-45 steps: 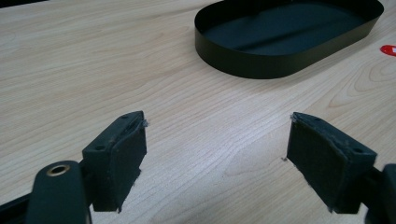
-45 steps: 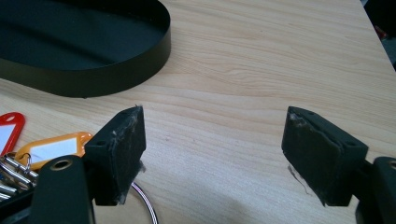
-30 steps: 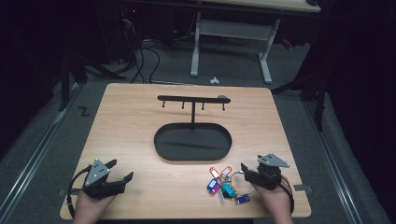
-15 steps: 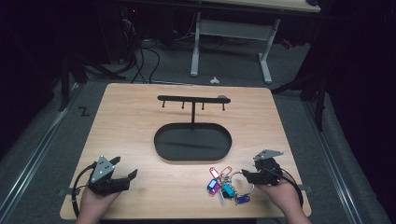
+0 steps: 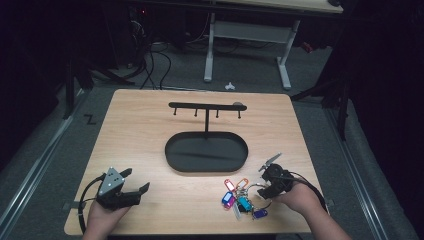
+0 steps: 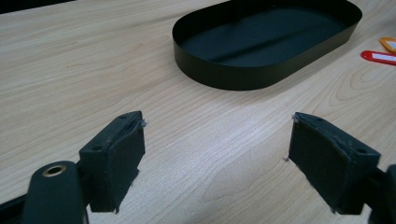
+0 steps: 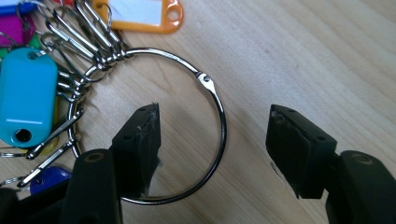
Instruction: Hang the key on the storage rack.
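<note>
High view: right gripper tipped onto key ring, fingers spread astride it, seemingly; left gripper gaping

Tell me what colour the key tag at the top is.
Orange key tag with a white label, clearest in the right gripper view.

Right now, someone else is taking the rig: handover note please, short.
Right hand-held gripper: open, down at the key ring, one jaw inside the loop and one outside, wire not yet clamped.
Left hand-held gripper: open, holding nothing, over bare table at the near left.
Coloured key tags hang on the ring, lying on the table in front of the black tray. Hook stand behind the tray has nothing on its pegs.
Done: right gripper lined up on the ring.
Left: close on the ring and lift; probably hang it on the stand, though that is a guess.
</note>
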`<control>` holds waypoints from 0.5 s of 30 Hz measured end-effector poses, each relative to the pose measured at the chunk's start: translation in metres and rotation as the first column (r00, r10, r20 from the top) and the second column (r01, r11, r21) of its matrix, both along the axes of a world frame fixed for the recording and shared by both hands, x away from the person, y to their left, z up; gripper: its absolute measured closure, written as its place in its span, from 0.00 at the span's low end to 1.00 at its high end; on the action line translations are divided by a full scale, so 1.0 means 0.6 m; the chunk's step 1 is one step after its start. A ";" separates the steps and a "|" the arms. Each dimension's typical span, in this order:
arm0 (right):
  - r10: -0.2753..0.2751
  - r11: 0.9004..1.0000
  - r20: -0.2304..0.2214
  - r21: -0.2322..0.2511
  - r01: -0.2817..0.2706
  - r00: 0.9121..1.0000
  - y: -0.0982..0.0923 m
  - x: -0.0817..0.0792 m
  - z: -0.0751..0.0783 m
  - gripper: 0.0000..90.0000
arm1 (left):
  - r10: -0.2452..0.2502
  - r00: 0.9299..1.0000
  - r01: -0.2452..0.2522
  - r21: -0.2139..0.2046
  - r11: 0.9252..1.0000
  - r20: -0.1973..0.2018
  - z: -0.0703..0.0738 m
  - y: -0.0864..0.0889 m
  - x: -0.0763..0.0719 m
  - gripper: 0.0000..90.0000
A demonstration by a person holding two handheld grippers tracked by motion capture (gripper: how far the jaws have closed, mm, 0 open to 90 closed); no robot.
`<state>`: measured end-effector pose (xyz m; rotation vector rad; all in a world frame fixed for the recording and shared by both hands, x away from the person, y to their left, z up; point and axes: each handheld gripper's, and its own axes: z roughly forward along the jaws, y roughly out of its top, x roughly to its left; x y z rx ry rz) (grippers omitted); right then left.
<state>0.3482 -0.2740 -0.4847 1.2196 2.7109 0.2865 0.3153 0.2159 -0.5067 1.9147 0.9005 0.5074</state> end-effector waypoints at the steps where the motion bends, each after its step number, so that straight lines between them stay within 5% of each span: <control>1: 0.014 1.000 -0.027 -0.018 -0.015 1.000 0.003 0.007 -0.001 0.41 | -0.004 1.000 0.004 -0.008 1.000 -0.005 0.001 0.001 0.000 0.21; 10: 0.073 0.992 -0.138 -0.094 -0.087 0.988 0.026 0.038 -0.006 0.44 | -0.015 1.000 0.015 -0.030 0.999 0.000 0.007 0.002 -0.002 0.20; 15: 0.086 0.990 -0.203 -0.089 -0.106 0.975 0.028 0.049 -0.006 0.59 | -0.017 1.000 0.017 -0.029 0.999 -0.002 0.006 0.002 -0.001 0.20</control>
